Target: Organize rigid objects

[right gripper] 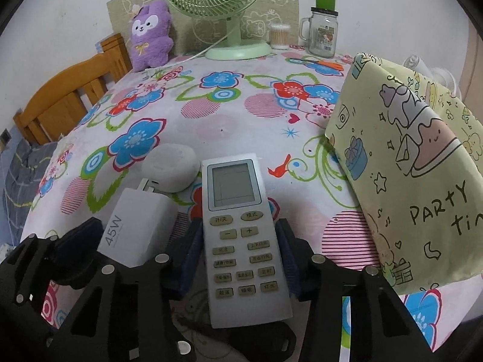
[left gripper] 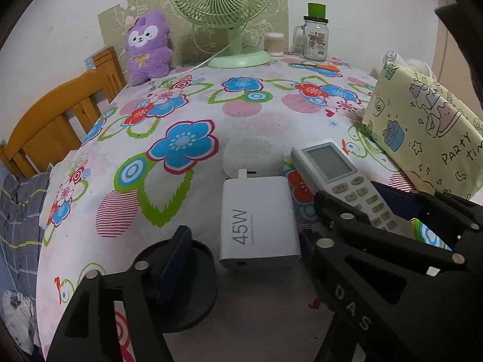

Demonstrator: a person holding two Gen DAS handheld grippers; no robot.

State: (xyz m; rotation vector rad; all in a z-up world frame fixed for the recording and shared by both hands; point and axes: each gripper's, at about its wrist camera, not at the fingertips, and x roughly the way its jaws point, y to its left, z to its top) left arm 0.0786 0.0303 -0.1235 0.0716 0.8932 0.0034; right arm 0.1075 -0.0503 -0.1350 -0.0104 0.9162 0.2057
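Fingers (right gripper: 193, 253) of right gripper (right gripper: 241, 256) flanking remote (right gripper: 238, 229)

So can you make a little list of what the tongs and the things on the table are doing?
left tongs: open around the charger, pads not touching
right tongs: shut on the remote
charger: flat on the tablecloth, left of the remote
white puck: behind the charger
back: fan, plush, jar

45W charger (left gripper: 259, 220) btwn open claw (left gripper: 241, 256)
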